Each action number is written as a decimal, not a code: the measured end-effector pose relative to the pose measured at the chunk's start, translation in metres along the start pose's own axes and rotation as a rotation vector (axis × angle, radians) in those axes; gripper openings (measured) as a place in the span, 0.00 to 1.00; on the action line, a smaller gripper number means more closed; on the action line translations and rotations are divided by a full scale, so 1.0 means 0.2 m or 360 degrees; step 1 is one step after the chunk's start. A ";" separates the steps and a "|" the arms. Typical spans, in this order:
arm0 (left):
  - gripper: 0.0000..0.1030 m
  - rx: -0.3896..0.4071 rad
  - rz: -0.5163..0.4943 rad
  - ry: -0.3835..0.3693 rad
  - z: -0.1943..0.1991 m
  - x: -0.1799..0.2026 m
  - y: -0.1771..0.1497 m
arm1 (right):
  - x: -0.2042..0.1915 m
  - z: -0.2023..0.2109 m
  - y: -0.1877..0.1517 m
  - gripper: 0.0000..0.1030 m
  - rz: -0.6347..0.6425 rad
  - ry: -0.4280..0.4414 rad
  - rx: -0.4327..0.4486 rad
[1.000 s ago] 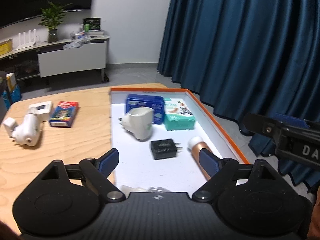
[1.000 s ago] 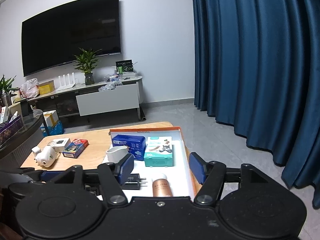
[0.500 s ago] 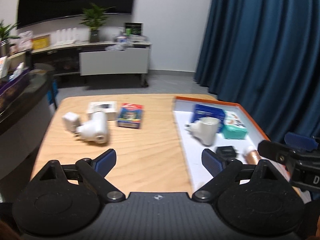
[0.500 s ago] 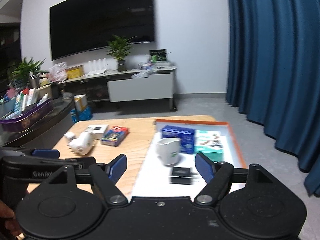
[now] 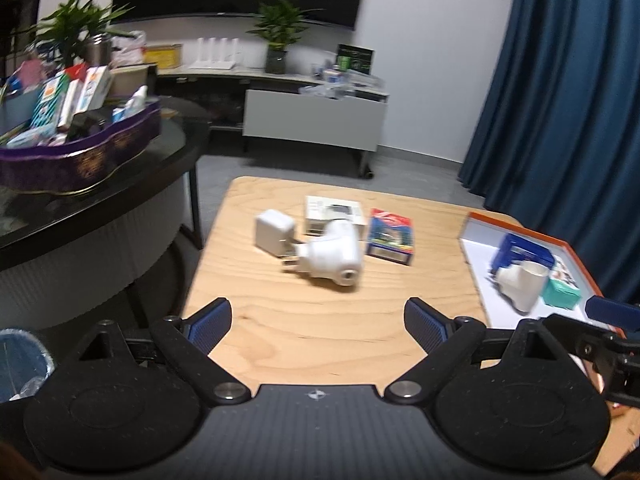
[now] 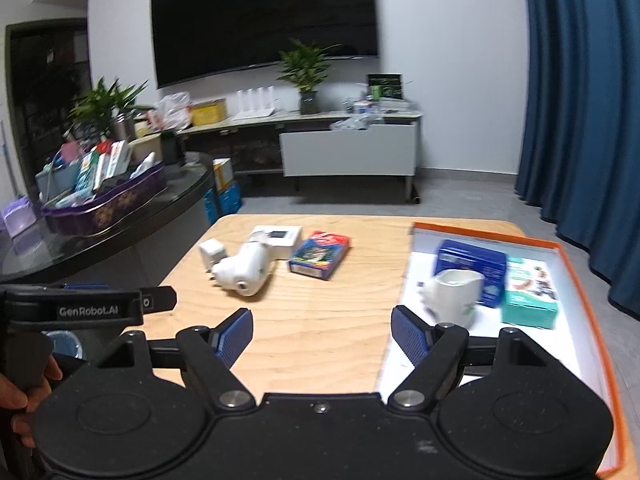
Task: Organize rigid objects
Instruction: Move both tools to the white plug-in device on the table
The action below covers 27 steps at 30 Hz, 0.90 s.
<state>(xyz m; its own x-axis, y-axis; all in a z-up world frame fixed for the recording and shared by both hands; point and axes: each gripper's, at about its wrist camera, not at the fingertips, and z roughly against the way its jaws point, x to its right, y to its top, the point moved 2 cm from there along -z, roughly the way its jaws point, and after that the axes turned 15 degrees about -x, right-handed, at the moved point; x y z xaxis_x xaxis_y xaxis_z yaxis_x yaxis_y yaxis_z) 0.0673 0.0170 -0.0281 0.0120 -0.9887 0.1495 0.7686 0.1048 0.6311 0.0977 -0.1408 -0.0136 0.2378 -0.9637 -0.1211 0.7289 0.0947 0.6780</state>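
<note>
On the wooden table (image 5: pixel 320 332) lie a white elbow-shaped plug device (image 5: pixel 332 254), a white charger cube (image 5: pixel 273 232) touching it, a white box (image 5: pixel 334 216) partly hidden behind it, and a red-and-blue box (image 5: pixel 390 236). In the orange-rimmed tray (image 6: pixel 576 280), a white cup-like piece (image 6: pixel 454 292) covers part of a blue box (image 6: pixel 472 258) beside a teal box (image 6: pixel 530 292); print is blurred. The left gripper (image 5: pixel 318 320) and right gripper (image 6: pixel 322 332) both stand spread wide, holding nothing.

On the pale wood-grain tabletop (image 6: pixel 320 320), a white box with orange rim (image 6: pixel 592 320) holds a dark blue carton (image 6: pixel 476 258) and a teal box (image 6: pixel 528 304).
</note>
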 end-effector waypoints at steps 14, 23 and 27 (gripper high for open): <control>0.94 -0.0001 0.0212 0.0072 -0.09 -0.30 0.09 | -0.23 -0.48 0.25 0.93 0.0043 0.0210 -0.0130; 0.95 -0.0007 0.0259 0.0091 -0.16 -0.39 0.13 | -0.36 -0.86 0.40 0.96 0.0058 0.0207 -0.0279; 0.95 0.0004 0.0272 0.0096 -0.19 -0.43 0.16 | -0.41 -0.97 0.45 0.98 0.0053 0.0203 -0.0317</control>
<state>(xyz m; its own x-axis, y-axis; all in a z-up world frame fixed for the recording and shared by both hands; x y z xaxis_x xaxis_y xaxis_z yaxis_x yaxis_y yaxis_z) 0.1144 0.1011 -0.0498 0.1805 -0.9611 0.2091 0.7504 0.2720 0.6024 0.2685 -0.0045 -0.0844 0.3338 -0.9211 -0.2003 0.8286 0.1854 0.5283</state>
